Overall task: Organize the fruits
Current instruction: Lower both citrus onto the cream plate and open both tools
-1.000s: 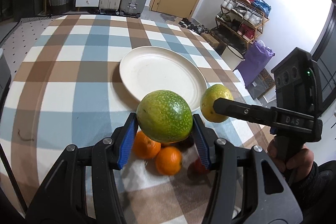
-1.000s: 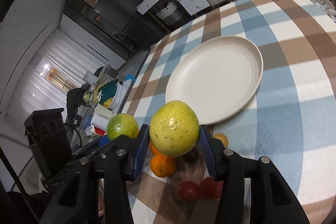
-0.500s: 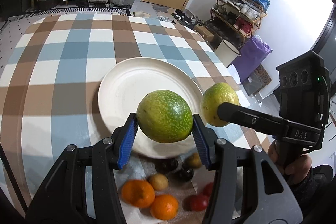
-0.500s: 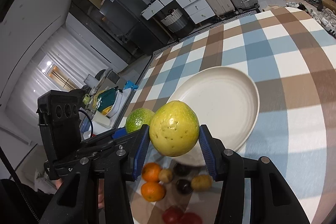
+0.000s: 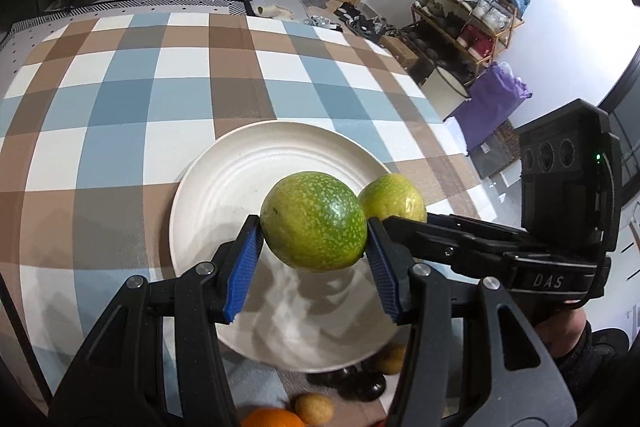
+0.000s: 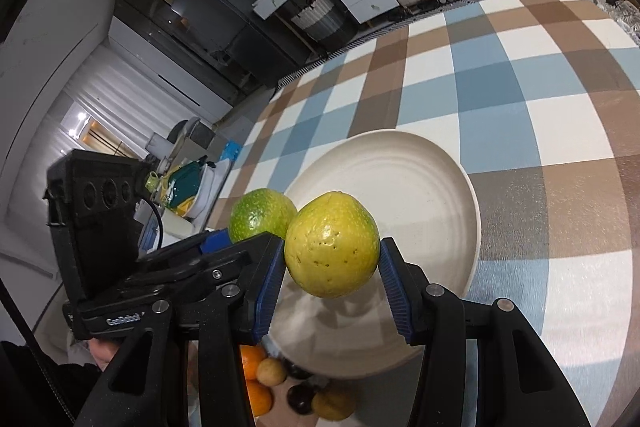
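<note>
Left wrist view: left gripper (image 5: 315,254) clamped on green fruit (image 5: 314,221), pads pressed to both flanks. Right gripper (image 6: 332,270) likewise shut on yellow fruit (image 6: 333,250). Both fruits now hang over plate (image 5: 208,187); a second ago both hung short of its near rim, above loose pile. Oranges (image 6: 252,379) and small dark fruits left behind on cloth. Height above plate hard to judge, probably just clear. Next: lower, release.
</note>
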Motion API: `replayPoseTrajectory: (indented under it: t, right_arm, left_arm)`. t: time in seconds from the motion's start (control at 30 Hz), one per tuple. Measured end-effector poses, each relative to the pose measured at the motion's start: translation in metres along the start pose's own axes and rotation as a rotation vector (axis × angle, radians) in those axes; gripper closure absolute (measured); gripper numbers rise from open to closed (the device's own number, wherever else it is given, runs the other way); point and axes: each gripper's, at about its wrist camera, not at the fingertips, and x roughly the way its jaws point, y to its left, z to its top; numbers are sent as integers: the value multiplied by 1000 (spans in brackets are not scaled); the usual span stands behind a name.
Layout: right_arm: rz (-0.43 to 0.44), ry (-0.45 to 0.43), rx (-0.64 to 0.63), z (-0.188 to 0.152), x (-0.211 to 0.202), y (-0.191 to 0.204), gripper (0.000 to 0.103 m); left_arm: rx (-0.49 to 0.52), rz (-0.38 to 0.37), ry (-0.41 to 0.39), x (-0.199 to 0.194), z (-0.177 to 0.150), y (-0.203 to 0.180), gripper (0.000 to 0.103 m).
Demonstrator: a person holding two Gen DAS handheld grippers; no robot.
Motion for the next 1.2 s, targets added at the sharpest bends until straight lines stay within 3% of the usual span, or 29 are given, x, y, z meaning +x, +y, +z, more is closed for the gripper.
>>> replayPoseTrajectory:
  t: [0.4,0.47,0.83,1.07,1.13,1.2]
  right_arm:
    - [-40,8,-4,4,13,-7,54]
    - [-54,-12,-10,4,9,-6,51]
    - [-45,-149,-39,3,-33,8,50]
    - [-56,-190,-69,-6,-55,24,50]
    - [-61,-200,-81,-10,-60,30,49]
    - [-68,-211,-93,-14,-65,36,39]
  left_arm:
    - [-7,26,47,23,2,7,53]
    - [-2,45,50,20,2,5,49]
    - [8,80,-13,-18,-10,0,48]
    - [11,112,-62,-49,-25,-6,43]
    - [20,128,-77,-58,-29,-8,40]
    - [27,149,-92,-67,-34,-12,32]
